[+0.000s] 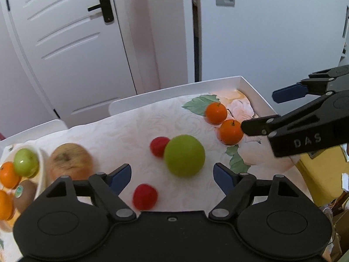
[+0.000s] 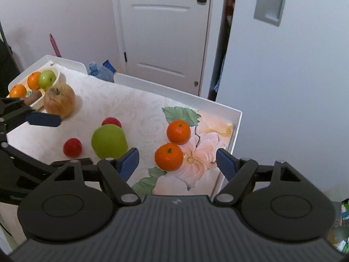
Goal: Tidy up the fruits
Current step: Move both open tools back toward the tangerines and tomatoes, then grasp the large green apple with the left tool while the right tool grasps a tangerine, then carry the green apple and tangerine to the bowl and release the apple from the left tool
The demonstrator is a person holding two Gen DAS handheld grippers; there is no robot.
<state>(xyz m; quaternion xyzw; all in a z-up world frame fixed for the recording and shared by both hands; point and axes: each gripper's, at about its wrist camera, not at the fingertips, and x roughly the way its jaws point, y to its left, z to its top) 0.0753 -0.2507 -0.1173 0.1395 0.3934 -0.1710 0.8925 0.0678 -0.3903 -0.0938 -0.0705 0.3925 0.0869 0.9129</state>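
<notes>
The flowered surface (image 2: 139,113) carried a white bowl (image 2: 56,74) of fruit at its left end, a brownish apple (image 2: 59,100) beside it, a green apple (image 1: 184,158) mid-cloth, two oranges (image 2: 169,156) right; both the left hand-held gripper (image 1: 172,175) and right hand-held gripper (image 2: 177,160) hovered with jaws apart, gripping nothing

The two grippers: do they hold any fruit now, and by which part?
Nothing is held. The left gripper is open before the green apple, and the right gripper is open around an orange without touching it.
</notes>
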